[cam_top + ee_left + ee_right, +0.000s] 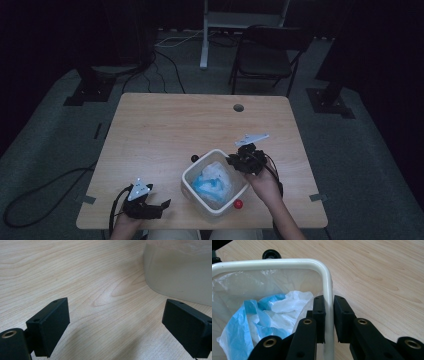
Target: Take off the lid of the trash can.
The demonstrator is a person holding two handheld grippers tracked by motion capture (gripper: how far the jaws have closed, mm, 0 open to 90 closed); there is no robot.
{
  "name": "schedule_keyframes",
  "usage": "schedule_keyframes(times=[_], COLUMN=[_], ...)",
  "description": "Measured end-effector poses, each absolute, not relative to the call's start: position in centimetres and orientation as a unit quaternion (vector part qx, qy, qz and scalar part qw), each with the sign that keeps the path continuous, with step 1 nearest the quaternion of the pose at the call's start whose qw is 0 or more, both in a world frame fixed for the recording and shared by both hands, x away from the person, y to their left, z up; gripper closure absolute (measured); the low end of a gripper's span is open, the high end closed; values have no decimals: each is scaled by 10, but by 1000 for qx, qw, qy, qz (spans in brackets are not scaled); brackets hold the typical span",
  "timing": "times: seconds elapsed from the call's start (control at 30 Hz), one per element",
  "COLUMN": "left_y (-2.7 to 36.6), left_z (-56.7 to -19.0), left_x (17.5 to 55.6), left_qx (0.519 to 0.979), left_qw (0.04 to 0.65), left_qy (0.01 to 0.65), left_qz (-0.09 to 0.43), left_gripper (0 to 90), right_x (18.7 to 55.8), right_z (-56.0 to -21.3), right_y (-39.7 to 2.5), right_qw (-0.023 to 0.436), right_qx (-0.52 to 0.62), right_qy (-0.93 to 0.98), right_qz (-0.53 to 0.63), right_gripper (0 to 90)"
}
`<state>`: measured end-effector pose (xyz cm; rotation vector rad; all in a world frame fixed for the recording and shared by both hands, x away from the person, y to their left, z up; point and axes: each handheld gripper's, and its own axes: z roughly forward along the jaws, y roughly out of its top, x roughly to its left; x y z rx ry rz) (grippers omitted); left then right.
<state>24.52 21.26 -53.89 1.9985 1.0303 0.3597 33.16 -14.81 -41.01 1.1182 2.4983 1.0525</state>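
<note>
Two tongs, right tongs (329, 320) pinching white bin (327, 277) rim, left tongs (115, 325) spread over table (75, 270), red ball (238, 204) beside bin

Left gripper (162, 205) sits low near the front edge of the table, jaws spread wide with nothing between them, pointing off to the right. The hand behind it comes in from the bottom edge. Right gripper (231, 161) is further forward, forearm angled up and to the left from the bottom, and its jaws are clamped on the rim of the white bin (327, 280), one jaw inside and one outside.
</note>
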Motion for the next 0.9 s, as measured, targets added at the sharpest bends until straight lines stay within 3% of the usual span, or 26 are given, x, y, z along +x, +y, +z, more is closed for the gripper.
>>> schedule_keyframes(times=[0.9], left_y=[213], left_z=[-540], left_x=[246], left_qx=[797], left_qw=[419], left_qy=[413], left_qz=[141], left_gripper=[82], right_x=[333], right_z=[-372], right_y=[-177], right_qw=[131], right_qx=[390], right_qy=[828], right_qz=[382], right_gripper=[807])
